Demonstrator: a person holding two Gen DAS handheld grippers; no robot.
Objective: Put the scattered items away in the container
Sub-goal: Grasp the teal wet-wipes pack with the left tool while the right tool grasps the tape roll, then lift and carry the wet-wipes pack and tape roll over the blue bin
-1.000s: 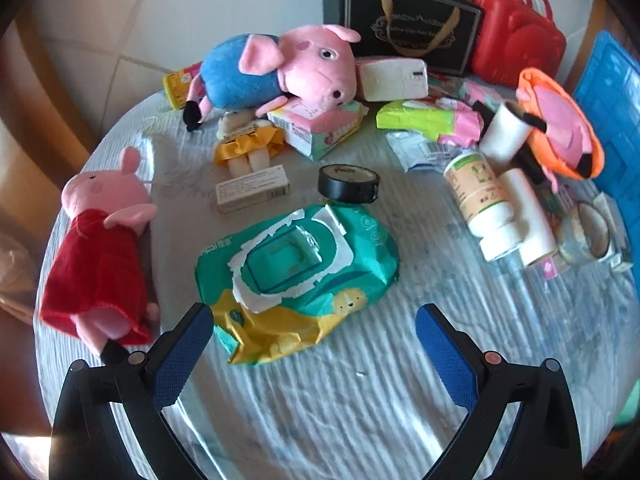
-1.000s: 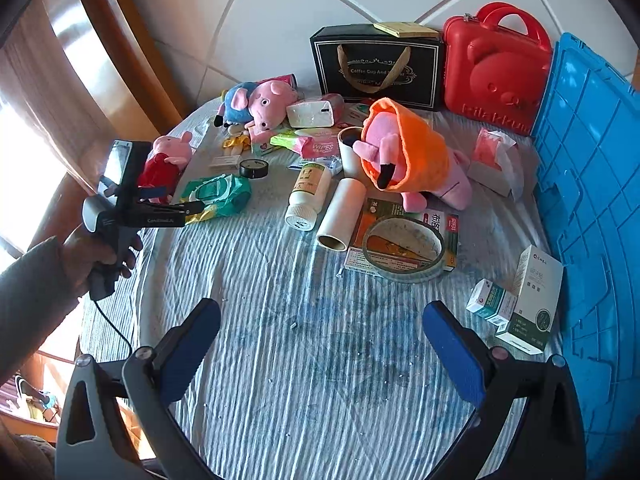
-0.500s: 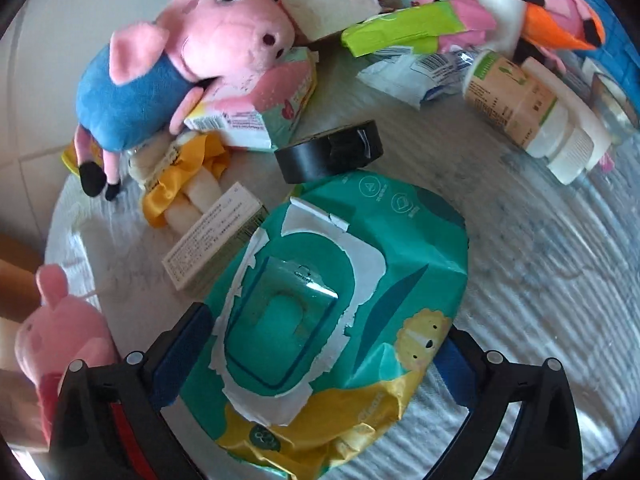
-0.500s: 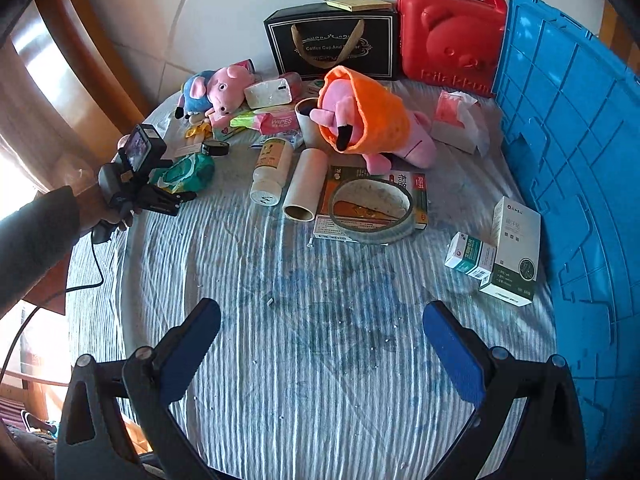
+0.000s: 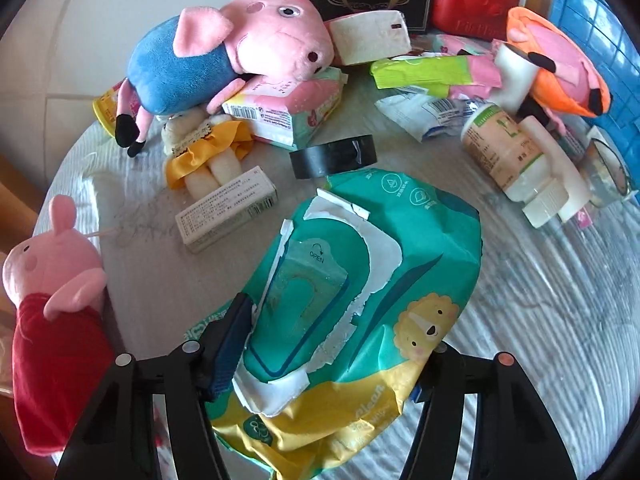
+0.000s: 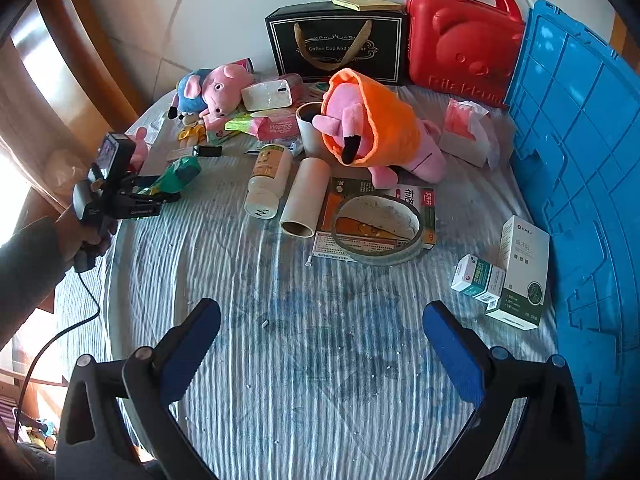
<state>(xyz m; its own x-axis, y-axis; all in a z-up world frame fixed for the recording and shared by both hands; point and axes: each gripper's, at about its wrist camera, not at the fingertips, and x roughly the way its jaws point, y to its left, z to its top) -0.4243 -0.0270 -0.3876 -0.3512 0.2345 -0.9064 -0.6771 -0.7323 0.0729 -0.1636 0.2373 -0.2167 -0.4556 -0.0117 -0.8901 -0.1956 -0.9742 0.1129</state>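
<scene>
A green and yellow wipes pack (image 5: 360,320) lies on the striped cloth and bulges up between the jaws of my left gripper (image 5: 332,344). Those jaws are closing: the left pad (image 5: 228,344) presses into the pack's edge, while the right pad is hidden behind its other side. In the right wrist view the same left gripper (image 6: 160,196), held by a hand, has the pack (image 6: 180,172) tilted in it. My right gripper (image 6: 320,328) hangs open over bare cloth with nothing between its fingers. The blue crate (image 6: 580,160) stands at the table's right side.
Around the pack lie a black tape roll (image 5: 334,156), a white carton (image 5: 228,208), a red-dressed pig plush (image 5: 56,300), a blue-bodied pig plush (image 5: 224,56) and a bottle (image 5: 504,152). Near the right gripper sit a large tape ring (image 6: 378,224) and small boxes (image 6: 516,272). A red case (image 6: 460,48) stands at the back.
My left gripper came down over the wipes pack and its jaws drew in from wide open onto the pack's sides. The right gripper sank a little and stayed open.
</scene>
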